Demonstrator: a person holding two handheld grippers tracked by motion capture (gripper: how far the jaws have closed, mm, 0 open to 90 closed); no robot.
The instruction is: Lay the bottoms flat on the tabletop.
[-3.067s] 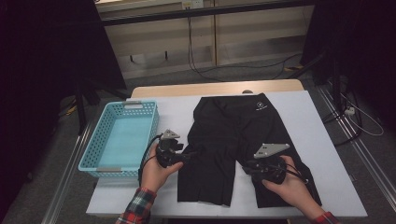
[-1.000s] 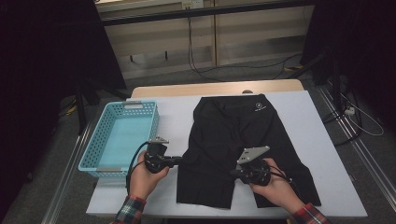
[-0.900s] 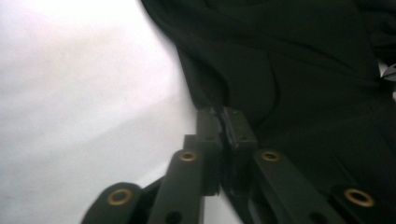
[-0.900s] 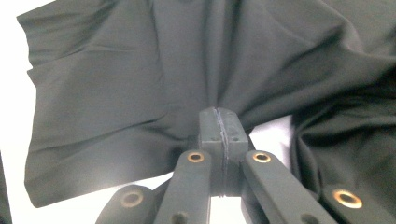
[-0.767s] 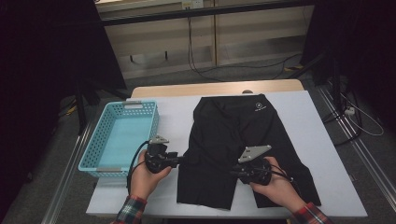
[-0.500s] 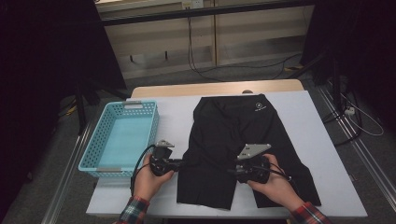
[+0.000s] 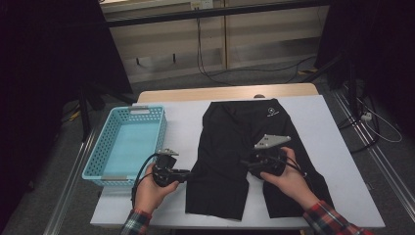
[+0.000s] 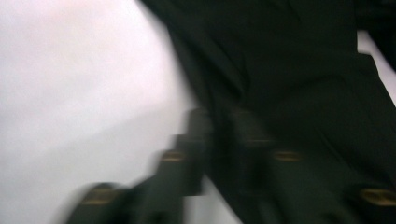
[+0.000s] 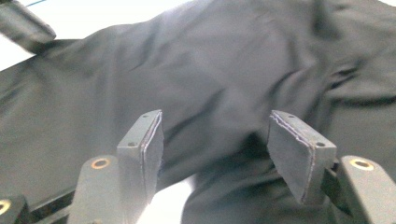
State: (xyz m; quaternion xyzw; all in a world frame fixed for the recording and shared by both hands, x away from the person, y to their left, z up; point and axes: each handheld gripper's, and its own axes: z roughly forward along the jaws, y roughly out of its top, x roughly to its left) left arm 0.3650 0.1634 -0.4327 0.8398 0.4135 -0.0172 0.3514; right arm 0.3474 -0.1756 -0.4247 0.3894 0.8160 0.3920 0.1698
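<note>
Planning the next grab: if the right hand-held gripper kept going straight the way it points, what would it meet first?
Most likely the black shorts. The right hand-held gripper has just been opening, its jaws apart with nothing pinched, and dark fabric lies directly ahead of them; exact depth is unclear.

Both forearms come in from the near edge, plaid cuffs showing at the wrists. The left hand [image 7: 149, 192] wraps the left hand-held gripper [image 7: 188, 172] low and level, its jaws pointing toward the other hand; they have just been opening and stand a little apart. The right hand [image 7: 288, 176] cradles the right hand-held gripper [image 7: 244, 164] from below, jaws aimed back toward the left; they have just been opening and stand wide, pads [image 9: 149, 140] pressing on nothing
</note>
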